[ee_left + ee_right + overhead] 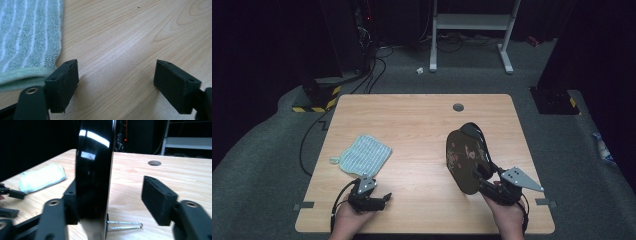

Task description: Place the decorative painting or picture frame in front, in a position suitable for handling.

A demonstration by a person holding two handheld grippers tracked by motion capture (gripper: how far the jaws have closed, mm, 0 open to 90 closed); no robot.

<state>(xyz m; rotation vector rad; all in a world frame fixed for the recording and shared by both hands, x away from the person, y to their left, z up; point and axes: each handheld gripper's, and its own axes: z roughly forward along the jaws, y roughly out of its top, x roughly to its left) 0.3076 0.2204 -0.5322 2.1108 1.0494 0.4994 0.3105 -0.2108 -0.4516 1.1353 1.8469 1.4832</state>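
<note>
Wooden table, right gripper level beside upright black plate

Left gripper low near the desk's front edge, jaws apart. Right gripper near the front right corner, jaws spread.

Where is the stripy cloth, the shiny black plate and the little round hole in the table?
stripy cloth [362, 154], high view, middle of the fabric.
shiny black plate [466, 160], high view, its painted face.
round hole [458, 107], high view, centre of the hole near the table's far edge.
</note>
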